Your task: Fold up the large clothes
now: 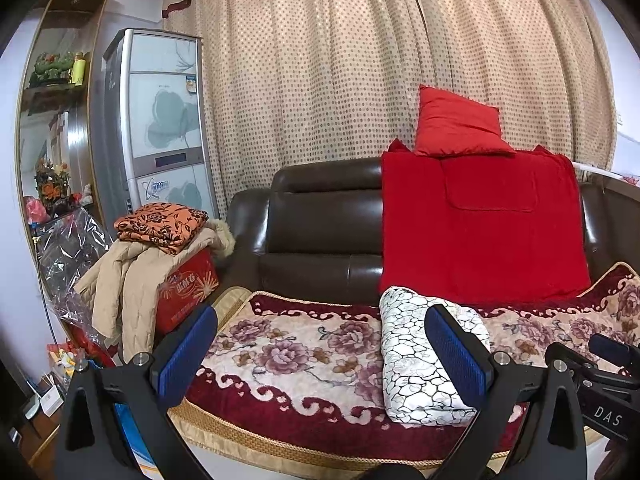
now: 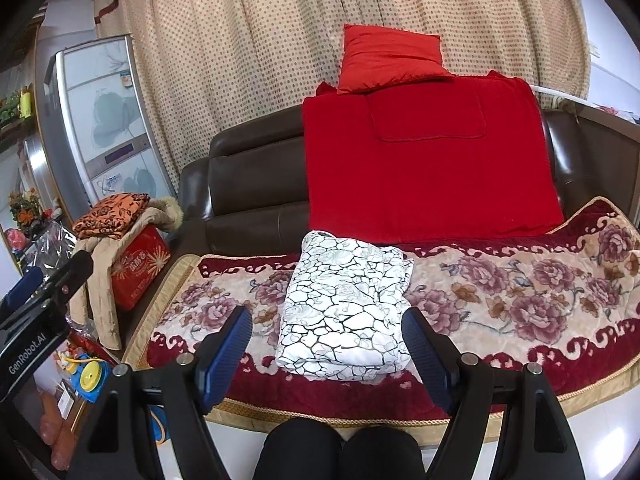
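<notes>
A white garment with a black crackle print (image 2: 346,304) lies folded into a thick rectangle on the flowered sofa cover (image 2: 520,280). My right gripper (image 2: 326,336) hangs open just in front of the garment's near edge, nothing between its blue pads. In the left wrist view the same folded garment (image 1: 416,360) sits right of centre. My left gripper (image 1: 320,336) is open and empty over the sofa cover (image 1: 288,352); its right finger (image 1: 460,356) overlaps the garment in the picture. Part of the right gripper's body shows at the right edge of the left wrist view.
A red blanket (image 2: 428,160) drapes the brown leather sofa back (image 2: 248,184), a red cushion (image 2: 392,60) on top. At the left, a beige coat (image 1: 132,280) and an orange patterned cloth (image 1: 160,222) lie on a red box (image 1: 188,292). Dark-trousered knees (image 2: 340,452) sit at the bottom.
</notes>
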The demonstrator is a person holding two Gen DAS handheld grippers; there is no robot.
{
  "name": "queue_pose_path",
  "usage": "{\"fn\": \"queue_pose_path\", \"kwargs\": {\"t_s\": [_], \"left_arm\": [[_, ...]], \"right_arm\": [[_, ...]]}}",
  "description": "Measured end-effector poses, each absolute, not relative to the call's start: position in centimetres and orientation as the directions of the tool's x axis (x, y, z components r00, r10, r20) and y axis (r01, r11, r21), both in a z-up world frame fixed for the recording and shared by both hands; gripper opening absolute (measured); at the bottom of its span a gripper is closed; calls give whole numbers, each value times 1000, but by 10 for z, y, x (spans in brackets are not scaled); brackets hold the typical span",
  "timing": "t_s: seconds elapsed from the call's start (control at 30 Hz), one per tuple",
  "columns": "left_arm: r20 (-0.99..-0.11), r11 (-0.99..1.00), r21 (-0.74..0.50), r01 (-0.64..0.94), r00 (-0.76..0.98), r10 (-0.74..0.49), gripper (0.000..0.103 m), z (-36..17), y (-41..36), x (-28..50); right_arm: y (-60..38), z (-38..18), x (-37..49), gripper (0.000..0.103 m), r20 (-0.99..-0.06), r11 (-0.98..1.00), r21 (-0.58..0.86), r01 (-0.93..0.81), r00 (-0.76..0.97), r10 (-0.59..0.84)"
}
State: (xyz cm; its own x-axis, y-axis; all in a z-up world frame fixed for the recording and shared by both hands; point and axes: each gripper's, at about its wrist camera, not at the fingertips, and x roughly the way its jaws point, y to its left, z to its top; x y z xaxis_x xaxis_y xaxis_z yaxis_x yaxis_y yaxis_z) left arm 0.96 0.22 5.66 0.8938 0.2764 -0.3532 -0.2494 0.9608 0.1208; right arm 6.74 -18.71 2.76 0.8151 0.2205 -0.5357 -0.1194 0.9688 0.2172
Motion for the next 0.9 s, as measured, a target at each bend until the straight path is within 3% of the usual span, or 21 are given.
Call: {"fn": "queue_pose_path", "kwargs": {"t_s": [0.5,0.9], "left_arm": [[-351,963,119,-240,897,267,103,64,16,37],[-377,977,139,-159,904,200,103,58,7,52]], "right_arm": [[-165,35,103,80,-541,970,201,-138,810,227],[-183,34,108,80,-552,977,208,-44,819,154]]}}
